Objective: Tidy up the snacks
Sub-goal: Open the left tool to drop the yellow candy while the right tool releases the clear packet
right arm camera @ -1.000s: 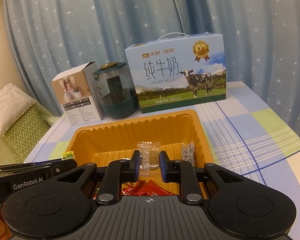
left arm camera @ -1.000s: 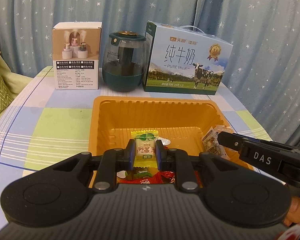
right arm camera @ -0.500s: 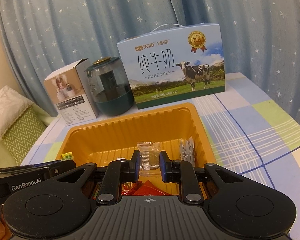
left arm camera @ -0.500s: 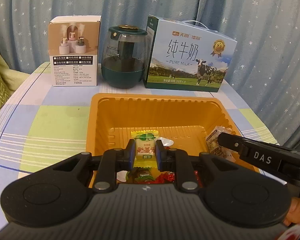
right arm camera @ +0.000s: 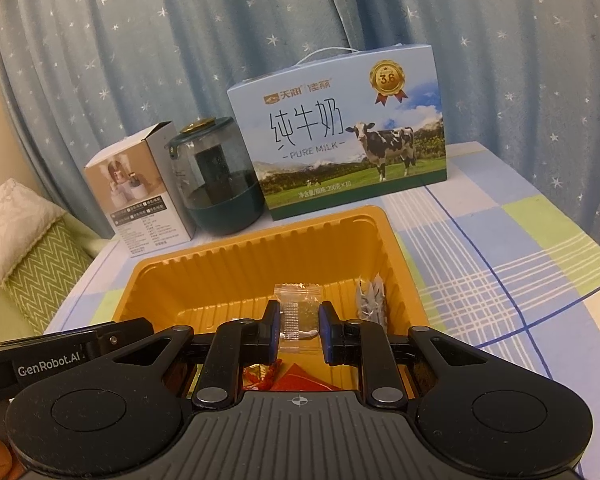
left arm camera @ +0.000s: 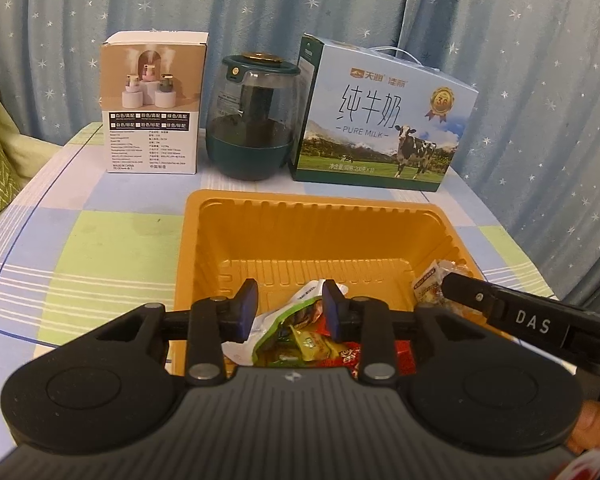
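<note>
An orange plastic tray (left arm camera: 300,236) sits on the checked tablecloth and holds several wrapped snacks. My left gripper (left arm camera: 290,310) is open and empty above the tray's near end, over a pile of snacks (left arm camera: 300,336) where the yellow-green candy now lies. My right gripper (right arm camera: 299,330) is shut on a clear-wrapped snack (right arm camera: 296,312) and holds it over the tray (right arm camera: 260,264). A silver packet (right arm camera: 370,300) leans on the tray's right wall. The right gripper's side shows in the left wrist view (left arm camera: 520,312).
At the back of the table stand a humidifier box (left arm camera: 154,104), a dark green glass jar (left arm camera: 250,120) and a blue milk carton box (left arm camera: 380,116). A green zigzag cushion (right arm camera: 28,264) lies left. Starry blue curtains hang behind.
My left gripper opened and let go of the yellow-green candy, which dropped onto the snacks in the tray. My right gripper still holds its clear-wrapped snack, slightly further forward.
</note>
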`<state>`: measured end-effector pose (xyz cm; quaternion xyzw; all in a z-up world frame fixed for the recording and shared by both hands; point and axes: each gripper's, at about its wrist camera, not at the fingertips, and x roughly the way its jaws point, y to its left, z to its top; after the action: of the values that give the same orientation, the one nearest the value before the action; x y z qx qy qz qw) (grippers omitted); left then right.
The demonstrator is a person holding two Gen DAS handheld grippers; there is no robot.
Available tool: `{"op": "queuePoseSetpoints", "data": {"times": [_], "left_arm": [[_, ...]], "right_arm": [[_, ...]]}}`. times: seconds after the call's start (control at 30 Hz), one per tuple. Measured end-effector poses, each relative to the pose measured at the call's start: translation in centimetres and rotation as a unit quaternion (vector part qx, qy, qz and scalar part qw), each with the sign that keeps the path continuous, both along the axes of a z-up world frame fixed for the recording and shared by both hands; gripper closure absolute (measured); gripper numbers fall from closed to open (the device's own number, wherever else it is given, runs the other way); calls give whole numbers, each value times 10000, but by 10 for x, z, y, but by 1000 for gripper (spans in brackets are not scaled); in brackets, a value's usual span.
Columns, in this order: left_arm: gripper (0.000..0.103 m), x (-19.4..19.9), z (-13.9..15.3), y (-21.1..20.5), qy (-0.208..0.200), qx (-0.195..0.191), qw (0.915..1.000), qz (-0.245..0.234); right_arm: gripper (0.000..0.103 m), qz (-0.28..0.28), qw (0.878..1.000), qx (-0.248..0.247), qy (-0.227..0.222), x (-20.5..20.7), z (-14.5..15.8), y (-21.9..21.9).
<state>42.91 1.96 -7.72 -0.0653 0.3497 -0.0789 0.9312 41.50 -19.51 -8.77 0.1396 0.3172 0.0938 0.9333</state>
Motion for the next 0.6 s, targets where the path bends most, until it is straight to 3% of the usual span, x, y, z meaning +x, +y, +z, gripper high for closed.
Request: {"op": "queuePoseSetpoints", "data": {"times": [0.6], "left_arm": [[71,-2,1,0,-15,66,10000,-2]], "right_arm": [[82,48,10000,7,8,0,1,3]]}}
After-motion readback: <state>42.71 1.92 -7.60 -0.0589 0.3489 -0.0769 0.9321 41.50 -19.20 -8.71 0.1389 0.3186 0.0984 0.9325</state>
